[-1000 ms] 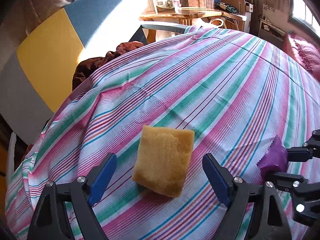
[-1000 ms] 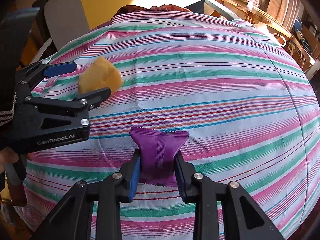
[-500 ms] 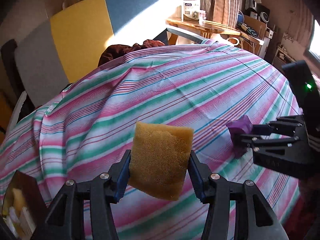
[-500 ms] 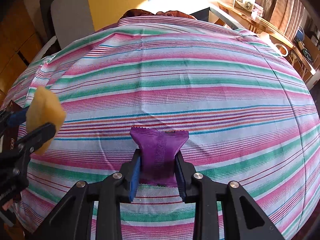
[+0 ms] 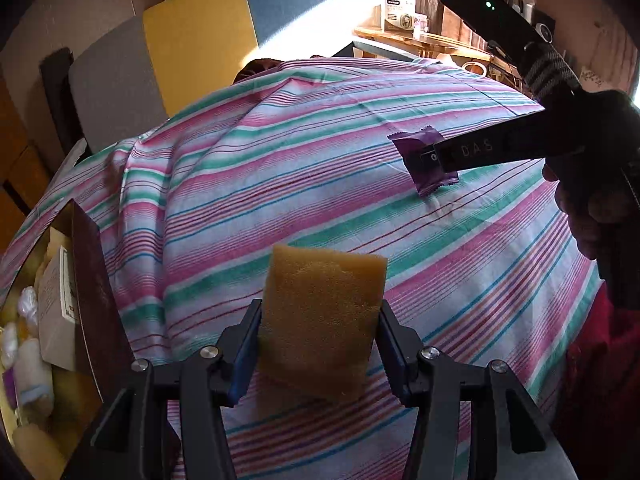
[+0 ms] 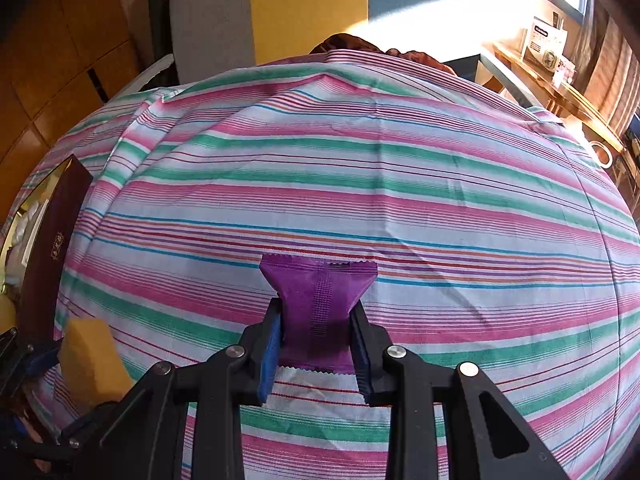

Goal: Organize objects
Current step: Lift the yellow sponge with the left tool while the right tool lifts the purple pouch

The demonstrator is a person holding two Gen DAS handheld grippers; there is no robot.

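Left gripper [image 5: 320, 344]: jaws closed in on the yellow sponge [image 5: 322, 322], blue pads pressing both its sides. One sponge, held above the striped cloth [image 5: 304, 176], not touching it as far as the left wrist view shows. The same sponge shows at lower left in the right wrist view [image 6: 92, 362].

Right gripper [image 6: 316, 342]: jaws clamped on the purple packet [image 6: 320, 300], gripping its middle, serrated ends sticking out front and back. One packet. In the left wrist view the packet [image 5: 424, 162] sits at the tip of the right gripper [image 5: 436, 156], over the cloth on the right side; can't tell if its lower corner touches the fabric.

Container: open box [image 5: 92, 296] at the cloth's left edge, dark maroon wall facing the grippers. Inside: a white carton [image 5: 56, 308] standing against the wall, plus several white and pale-yellow wrapped pieces [image 5: 28, 364]; count not readable, blurred at the fisheye edge. The right wrist view shows the box wall [image 6: 52, 248] at far left.

Totals: two grippers, one sponge, one packet, one box.
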